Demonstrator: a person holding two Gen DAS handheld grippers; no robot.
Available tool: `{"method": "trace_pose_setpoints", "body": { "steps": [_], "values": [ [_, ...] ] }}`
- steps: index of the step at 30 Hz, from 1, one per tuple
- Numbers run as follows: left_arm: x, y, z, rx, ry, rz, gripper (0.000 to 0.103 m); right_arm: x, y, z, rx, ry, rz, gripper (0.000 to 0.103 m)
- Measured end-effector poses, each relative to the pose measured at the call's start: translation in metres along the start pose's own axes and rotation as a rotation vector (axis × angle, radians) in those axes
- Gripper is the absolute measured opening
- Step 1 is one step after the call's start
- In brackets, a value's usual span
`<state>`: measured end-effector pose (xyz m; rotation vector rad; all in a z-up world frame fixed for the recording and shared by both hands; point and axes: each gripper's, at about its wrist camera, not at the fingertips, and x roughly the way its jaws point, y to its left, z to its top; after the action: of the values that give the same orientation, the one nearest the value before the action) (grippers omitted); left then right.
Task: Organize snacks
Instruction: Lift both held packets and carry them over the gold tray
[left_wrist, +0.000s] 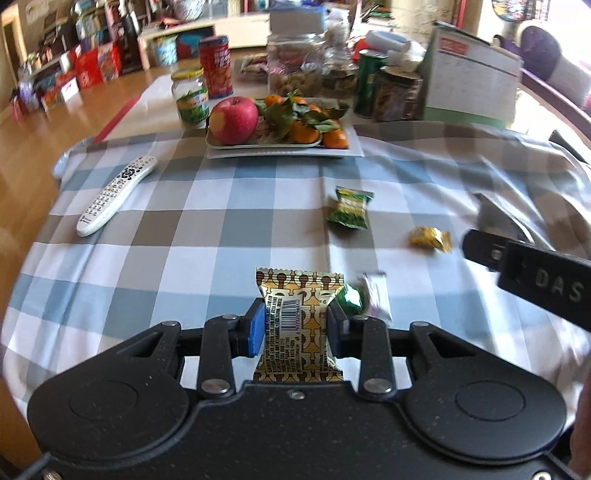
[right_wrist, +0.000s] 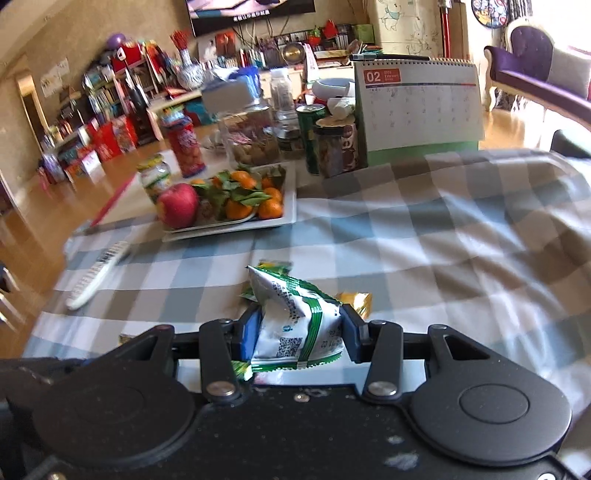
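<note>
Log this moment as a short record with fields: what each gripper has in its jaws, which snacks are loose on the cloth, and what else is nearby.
left gripper: shut on gold patterned snack packet
right gripper: shut on white and green snack packet
loose on checked tablecloth: green candy, yellow candy
left of snacks: white remote
behind: fruit tray with apple and tangerines

Blurred green-and-white wrapper (left_wrist: 369, 299) beside left claw, remote (right_wrist: 96, 275) smeared, calendar (left_wrist: 476, 79) cut off

Five snack packets (left_wrist: 295, 321), one apple (left_wrist: 234, 120).
</note>
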<state>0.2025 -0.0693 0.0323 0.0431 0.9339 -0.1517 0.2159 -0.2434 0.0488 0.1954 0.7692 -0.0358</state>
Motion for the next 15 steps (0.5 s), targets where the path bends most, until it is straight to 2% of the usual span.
{"method": "trace_pose_setpoints", "body": {
  "steps": [3,9,15],
  "values": [
    [-0.018,-0.002,-0.022,0.013,-0.02,-0.013,0.042,-0.019,0.001,-0.02,0.018,-0.019,0.03,0.047],
    [-0.046,0.001,-0.066,-0.001,-0.024,-0.037,0.042,-0.052,0.011,-0.058,-0.052,-0.081,0.015,0.047],
    [-0.057,0.015,-0.098,-0.06,-0.006,-0.029,0.042,-0.077,0.004,-0.095,0.005,-0.059,0.007,0.047]
  ]
}}
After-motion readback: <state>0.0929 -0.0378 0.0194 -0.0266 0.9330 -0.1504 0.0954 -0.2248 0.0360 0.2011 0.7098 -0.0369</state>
